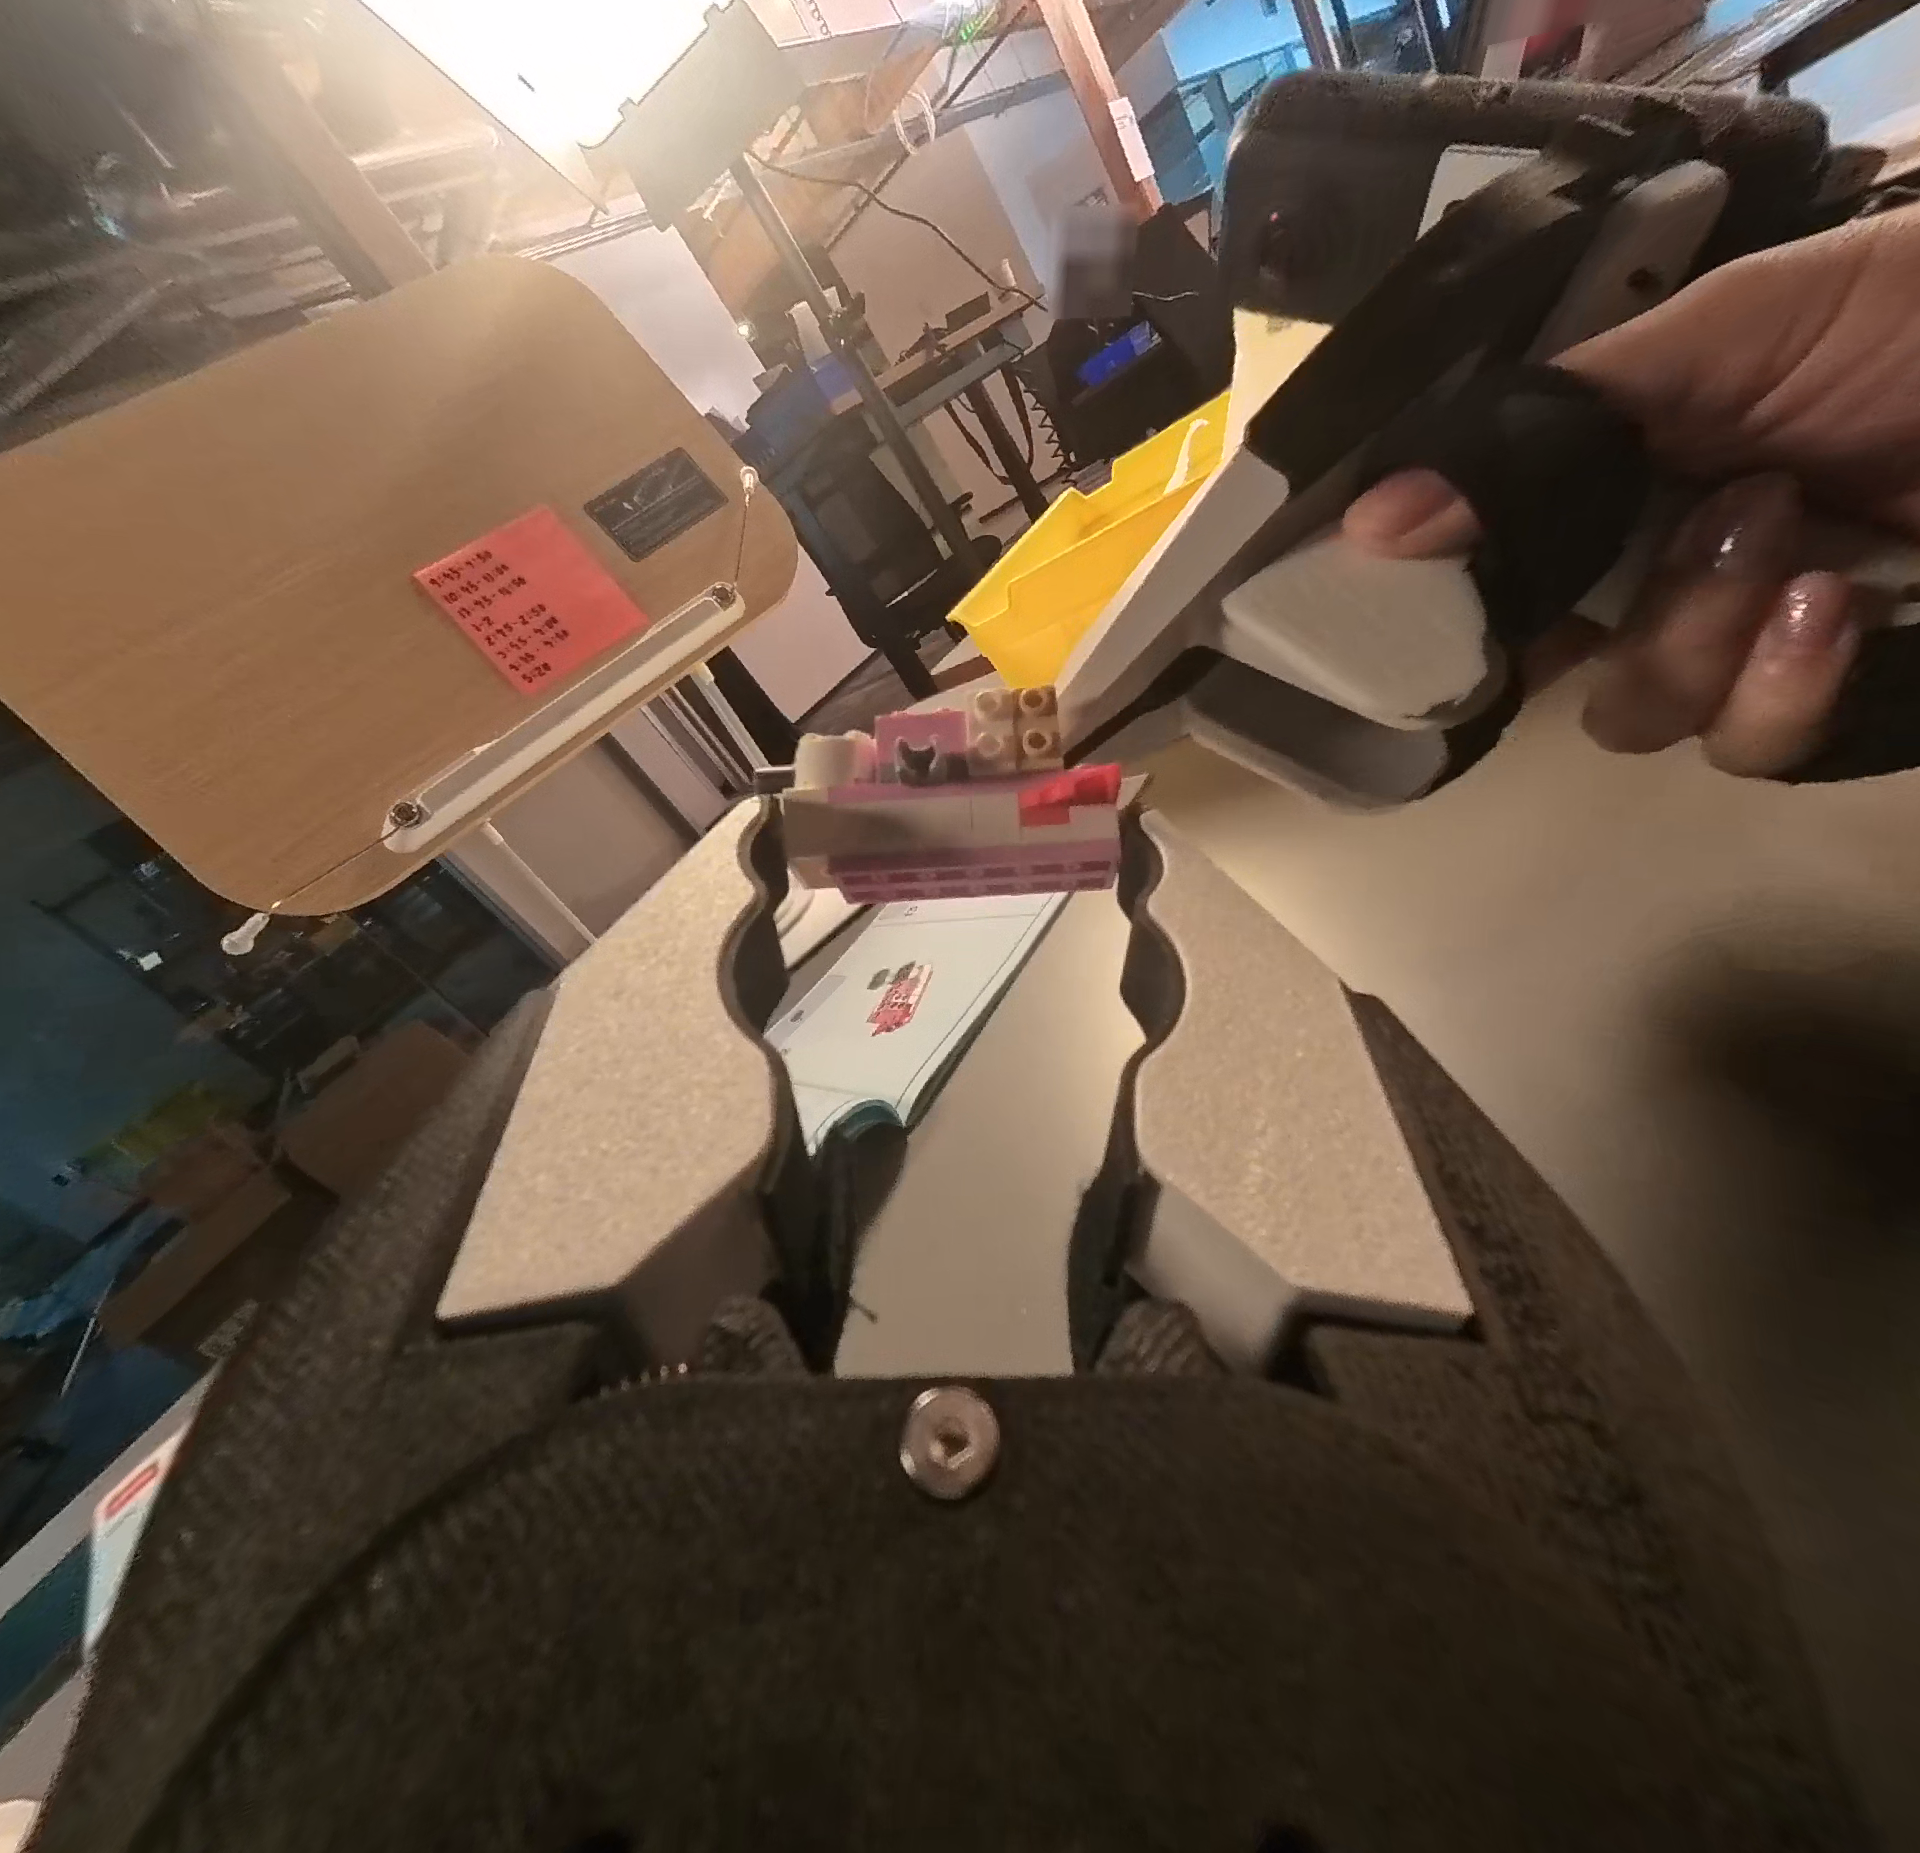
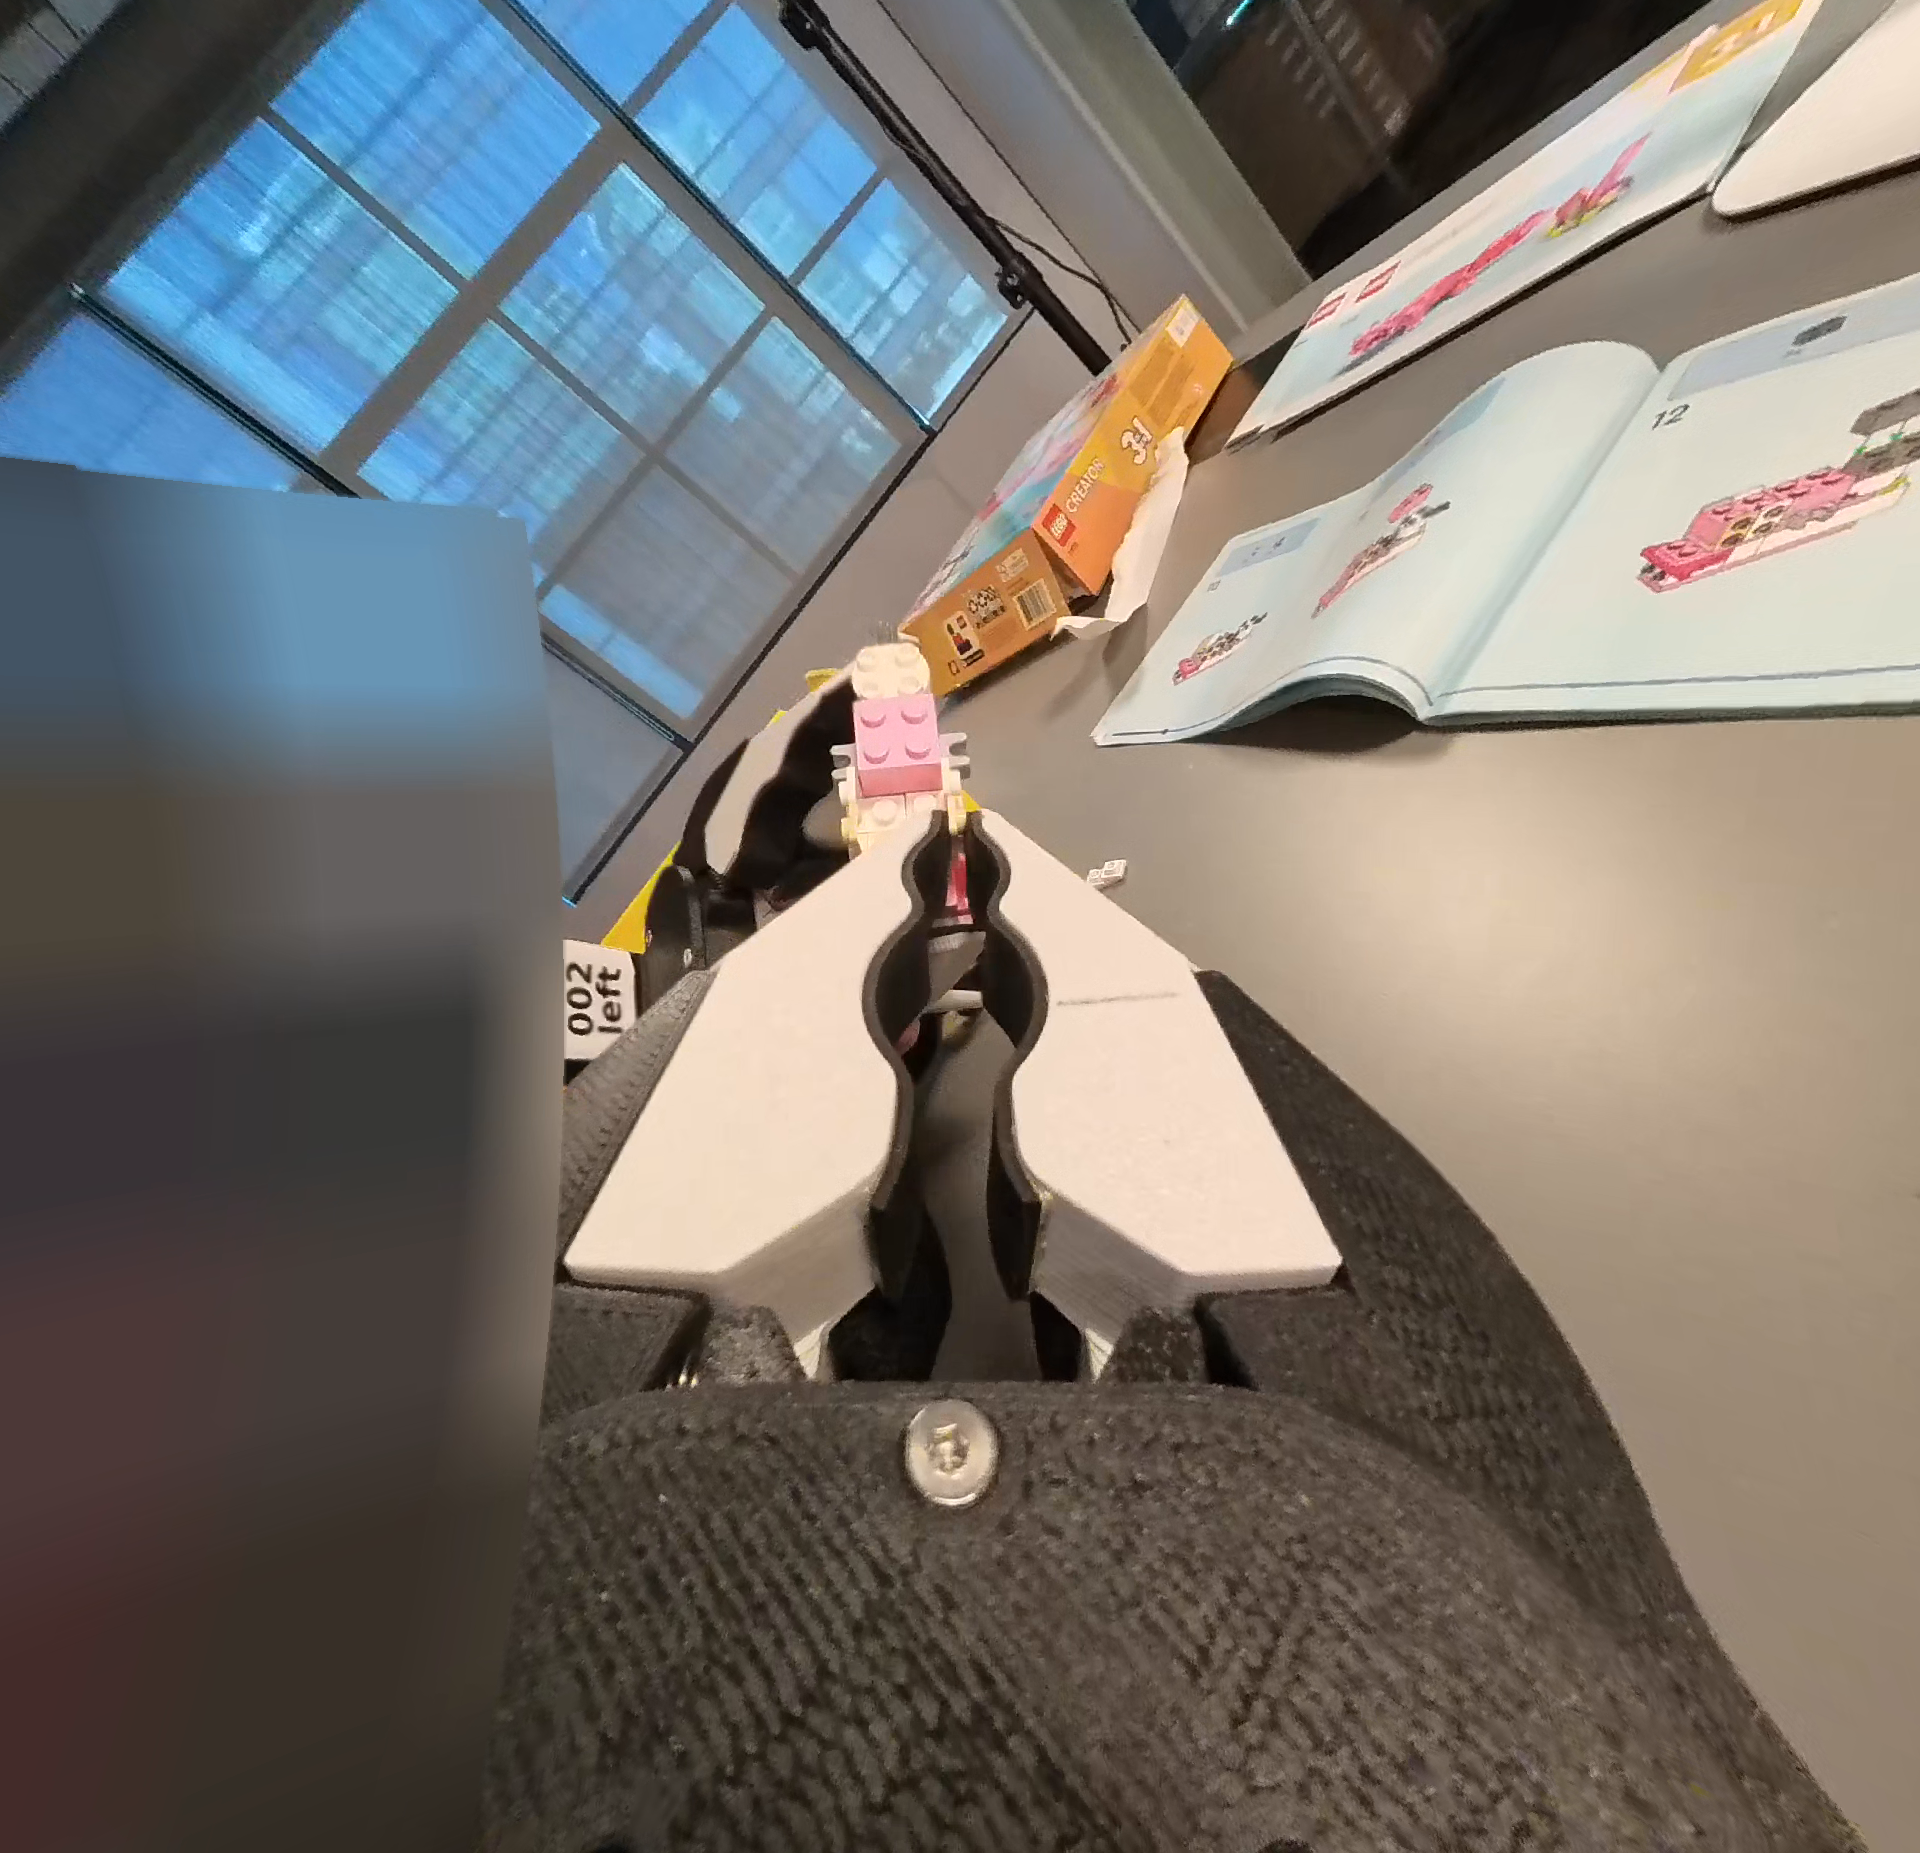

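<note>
Grey surface (image 2: 1351, 972) carried an open booklet (image 2: 1558, 577); at frame centre, left gripper (image 1: 940, 847) fingers clamped the pink brick model (image 1: 956, 837) aloft, right gripper (image 2: 951, 842) fingers pinched narrow at its end, so opposing pull might split bricks.

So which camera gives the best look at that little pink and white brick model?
The left wrist view: the pink and white brick model shows side-on, unobstructed, spanning the left gripper's jaws. The right wrist view shows it only end-on, partly hidden behind the right gripper's closed fingertips.
</note>
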`<state>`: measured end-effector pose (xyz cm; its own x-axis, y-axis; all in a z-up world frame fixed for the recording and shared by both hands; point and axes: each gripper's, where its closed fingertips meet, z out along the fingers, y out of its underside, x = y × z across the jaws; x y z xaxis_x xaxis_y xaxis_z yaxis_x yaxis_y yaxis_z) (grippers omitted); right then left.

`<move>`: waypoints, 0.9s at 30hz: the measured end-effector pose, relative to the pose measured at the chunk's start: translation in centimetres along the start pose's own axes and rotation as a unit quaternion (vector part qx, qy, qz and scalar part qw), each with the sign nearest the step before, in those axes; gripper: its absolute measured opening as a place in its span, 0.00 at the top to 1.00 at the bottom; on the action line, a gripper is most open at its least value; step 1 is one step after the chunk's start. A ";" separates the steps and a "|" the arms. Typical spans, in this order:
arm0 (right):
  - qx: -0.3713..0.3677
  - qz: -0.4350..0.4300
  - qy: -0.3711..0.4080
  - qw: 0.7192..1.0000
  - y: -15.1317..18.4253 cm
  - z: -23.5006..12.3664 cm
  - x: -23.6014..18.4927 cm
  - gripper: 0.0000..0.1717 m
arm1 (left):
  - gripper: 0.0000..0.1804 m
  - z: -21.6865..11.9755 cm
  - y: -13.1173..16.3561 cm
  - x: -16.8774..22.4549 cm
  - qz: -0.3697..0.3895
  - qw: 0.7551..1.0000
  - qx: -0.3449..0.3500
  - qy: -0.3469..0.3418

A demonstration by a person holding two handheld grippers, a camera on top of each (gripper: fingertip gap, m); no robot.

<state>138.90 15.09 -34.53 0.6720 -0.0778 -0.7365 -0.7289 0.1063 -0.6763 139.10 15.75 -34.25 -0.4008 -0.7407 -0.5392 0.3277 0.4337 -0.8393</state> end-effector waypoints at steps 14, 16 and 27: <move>0.041 0.022 -0.006 0.999 -1.4 -0.6 0.5 0.84 | 0.65 -0.2 -0.7 -0.4 -0.003 1.000 0.011 -0.013; 0.064 -0.002 -0.003 0.998 -2.7 -1.5 0.4 0.82 | 0.64 -0.3 -1.1 -0.7 -0.069 0.997 0.019 0.000; -0.013 -0.601 0.150 0.785 -0.3 -0.1 -2.9 0.53 | 0.65 -1.1 -2.2 -2.5 -0.428 0.897 0.089 0.061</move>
<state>137.19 15.21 -32.18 0.8182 -0.3363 0.4663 0.4031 -0.2428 -0.8824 138.39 17.20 -31.14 -0.6575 -0.6976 0.2846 -0.0171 -0.3638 -0.9313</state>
